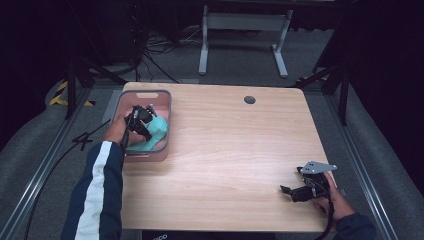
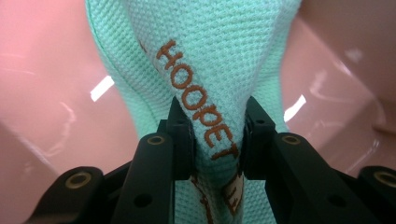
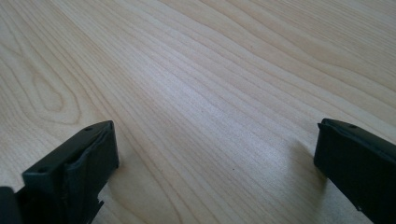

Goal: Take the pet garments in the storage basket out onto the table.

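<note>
Wood-grain surface (image 1: 225,150) carries a pink bin (image 1: 162,150) at its far left corner, with a mint cloth (image 2: 210,51) still inside, so lifting it out looks barely begun. Left claw (image 2: 215,135) is clenched on a fold of the cloth; right claw (image 3: 215,163) rests spread wide and empty near the right front corner.

A mint-green waffle-weave cloth (image 2: 205,56) bears orange-brown lettering; the bin (image 1: 131,100) is glossy pink, the table (image 1: 235,150) pale wood grain, the sleeve (image 1: 97,195) navy with a white stripe
</note>
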A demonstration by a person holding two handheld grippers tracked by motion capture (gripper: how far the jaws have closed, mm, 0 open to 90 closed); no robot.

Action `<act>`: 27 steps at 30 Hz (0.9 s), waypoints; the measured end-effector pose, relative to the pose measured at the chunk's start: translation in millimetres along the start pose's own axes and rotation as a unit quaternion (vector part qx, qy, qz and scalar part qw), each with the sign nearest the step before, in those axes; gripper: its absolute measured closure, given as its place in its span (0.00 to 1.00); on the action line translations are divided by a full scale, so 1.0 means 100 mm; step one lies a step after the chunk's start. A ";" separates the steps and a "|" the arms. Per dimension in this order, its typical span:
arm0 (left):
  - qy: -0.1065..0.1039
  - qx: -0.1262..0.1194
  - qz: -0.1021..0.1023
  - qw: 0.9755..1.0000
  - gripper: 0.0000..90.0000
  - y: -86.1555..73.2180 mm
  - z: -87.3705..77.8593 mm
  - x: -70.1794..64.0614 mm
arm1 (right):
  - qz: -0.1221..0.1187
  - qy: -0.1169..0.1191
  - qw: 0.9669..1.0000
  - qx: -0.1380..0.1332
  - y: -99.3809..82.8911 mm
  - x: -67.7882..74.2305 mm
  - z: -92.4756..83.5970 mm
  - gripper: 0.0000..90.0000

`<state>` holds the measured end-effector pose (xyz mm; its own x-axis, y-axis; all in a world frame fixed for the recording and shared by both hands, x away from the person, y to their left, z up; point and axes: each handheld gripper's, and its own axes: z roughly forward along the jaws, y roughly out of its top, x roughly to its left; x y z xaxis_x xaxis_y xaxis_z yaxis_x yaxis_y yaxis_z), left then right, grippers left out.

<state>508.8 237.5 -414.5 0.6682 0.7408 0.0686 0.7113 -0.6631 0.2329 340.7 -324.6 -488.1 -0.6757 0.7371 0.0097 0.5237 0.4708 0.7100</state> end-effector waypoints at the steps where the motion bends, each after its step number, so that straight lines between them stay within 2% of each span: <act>1: -0.004 -0.005 -0.003 1.000 0.79 0.00 -0.03 0.01 | 0.000 0.000 1.000 0.000 0.00 0.00 0.00 0.00; 6: 0.010 -0.043 -0.013 0.999 0.79 -0.05 -0.13 0.01 | 0.000 0.000 1.000 0.000 0.00 0.00 0.00 0.00; 7: 0.019 -0.060 -0.016 0.998 0.79 -0.06 -0.17 0.01 | 0.000 0.000 1.000 0.000 0.00 0.00 0.00 0.00; 8: 0.018 -0.068 -0.018 0.997 0.79 -0.07 -0.19 0.01 | 0.000 0.000 1.000 0.000 0.00 0.00 0.00 0.00; 11: 0.029 -0.104 -0.022 0.994 0.79 -0.10 -0.29 -0.01 | 0.000 0.000 1.000 0.000 0.00 0.00 0.00 0.00; 13: 0.026 -0.120 -0.023 0.992 0.79 -0.12 -0.35 -0.02 | 0.000 0.000 1.000 0.000 0.00 0.00 0.00 0.00; 15: 0.036 -0.131 -0.025 0.990 0.80 -0.14 -0.39 -0.04 | 0.000 0.000 1.000 0.000 0.00 0.00 0.00 0.00; 17: 0.040 -0.146 -0.018 0.988 0.80 -0.15 -0.45 -0.05 | 0.000 0.000 1.000 0.000 0.00 0.00 0.00 0.00; 18: 0.041 -0.151 -0.023 0.987 0.80 -0.16 -0.48 -0.07 | 0.000 0.000 1.000 0.000 0.00 0.00 0.00 0.00; 20: 0.042 -0.168 -0.022 0.985 0.80 -0.19 -0.52 -0.07 | 0.000 0.000 1.000 0.000 0.00 0.00 0.00 0.00; 22: 0.052 -0.181 -0.026 0.982 0.80 -0.21 -0.58 -0.09 | 0.000 0.000 1.000 0.000 0.00 0.00 0.00 0.00; 24: 0.049 -0.194 -0.028 0.979 0.80 -0.24 -0.61 -0.09 | 0.000 -0.001 1.000 0.000 0.00 0.00 0.00 0.00; 25: 0.052 -0.196 -0.029 0.979 0.80 -0.25 -0.64 -0.10 | 0.000 -0.001 1.000 0.000 0.00 0.00 0.00 0.00; 27: 0.056 -0.208 -0.028 0.976 0.80 -0.28 -0.68 -0.09 | 0.000 -0.001 1.000 0.001 0.00 0.00 0.00 0.00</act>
<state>468.0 256.6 -356.0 0.5861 0.7974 0.1438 0.5803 -0.5370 0.6123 340.4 -324.7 -488.3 -0.6747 0.7381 0.0086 0.5244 0.4711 0.7093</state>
